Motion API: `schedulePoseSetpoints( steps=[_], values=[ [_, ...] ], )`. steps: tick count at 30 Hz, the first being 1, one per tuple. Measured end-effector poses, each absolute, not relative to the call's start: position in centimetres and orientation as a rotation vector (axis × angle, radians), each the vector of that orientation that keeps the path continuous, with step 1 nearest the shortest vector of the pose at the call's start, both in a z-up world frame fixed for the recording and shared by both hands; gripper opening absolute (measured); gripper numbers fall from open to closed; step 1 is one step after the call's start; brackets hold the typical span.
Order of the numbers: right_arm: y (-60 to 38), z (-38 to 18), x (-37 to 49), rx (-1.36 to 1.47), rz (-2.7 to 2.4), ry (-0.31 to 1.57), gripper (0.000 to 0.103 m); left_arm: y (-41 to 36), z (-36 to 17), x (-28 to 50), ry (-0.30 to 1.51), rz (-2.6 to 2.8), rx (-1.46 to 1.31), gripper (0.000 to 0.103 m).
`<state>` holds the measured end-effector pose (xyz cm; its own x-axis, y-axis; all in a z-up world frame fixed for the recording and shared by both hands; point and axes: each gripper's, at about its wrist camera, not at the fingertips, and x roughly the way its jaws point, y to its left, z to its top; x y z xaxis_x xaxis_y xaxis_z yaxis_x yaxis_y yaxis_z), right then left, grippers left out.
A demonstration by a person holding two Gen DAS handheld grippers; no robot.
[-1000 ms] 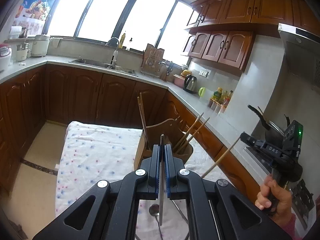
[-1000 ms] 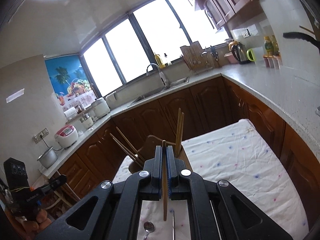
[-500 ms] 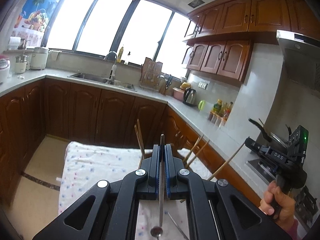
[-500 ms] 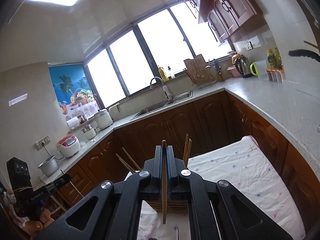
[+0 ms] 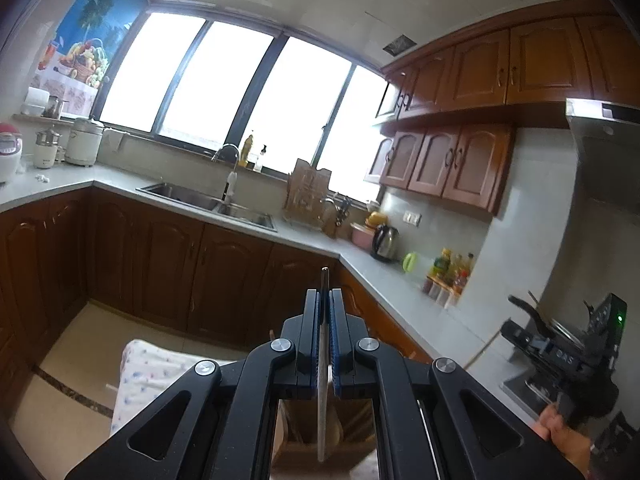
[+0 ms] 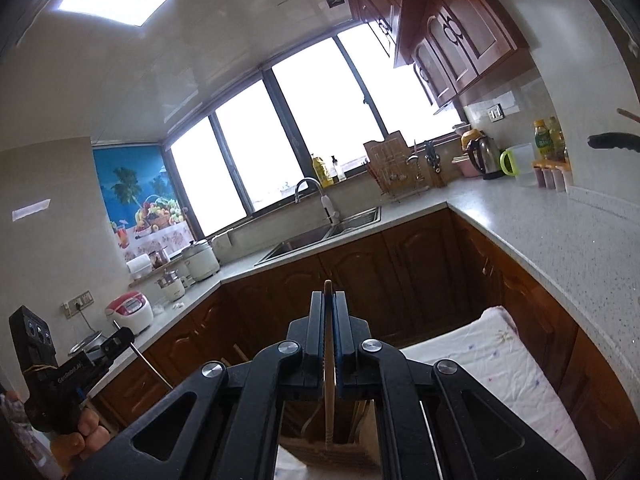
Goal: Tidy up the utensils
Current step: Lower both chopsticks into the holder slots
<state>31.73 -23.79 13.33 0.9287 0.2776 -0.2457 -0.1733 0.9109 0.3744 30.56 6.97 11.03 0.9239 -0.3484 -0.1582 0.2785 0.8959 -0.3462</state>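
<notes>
My left gripper (image 5: pixel 324 332) pinches a metal utensil handle (image 5: pixel 323 380) upright, its lower end over the wooden holder (image 5: pixel 308 446). My right gripper (image 6: pixel 329 334) clamps a wooden chopstick (image 6: pixel 329 400), tip down inside that holder (image 6: pixel 328 450).

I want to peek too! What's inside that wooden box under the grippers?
The wooden holder shows a few wooden sticks inside, and the chopstick pinched by the right gripper pokes into it. The black gripper frame hides the rest.

L gripper (image 5: pixel 324 336) raised, jaws clamped tight, R gripper (image 6: pixel 329 338) level w/ it, also clamped
</notes>
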Motion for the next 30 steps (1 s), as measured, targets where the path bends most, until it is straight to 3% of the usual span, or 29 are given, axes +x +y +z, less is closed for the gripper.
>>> schedulePoseSetpoints(
  steps=[17, 30],
  values=[
    [-23.2, 8.0, 35.6, 0.356, 0.207, 0.379, 0.003, 2.5, 2.8, 38.4, 0.332, -0.245, -0.369, 0.003],
    [-22.8, 4.4, 37.0, 0.382, 0.219, 0.494, 0.000, 2.3, 2.2, 40.9, 0.432, -0.240, -0.332, 0.003]
  ],
)
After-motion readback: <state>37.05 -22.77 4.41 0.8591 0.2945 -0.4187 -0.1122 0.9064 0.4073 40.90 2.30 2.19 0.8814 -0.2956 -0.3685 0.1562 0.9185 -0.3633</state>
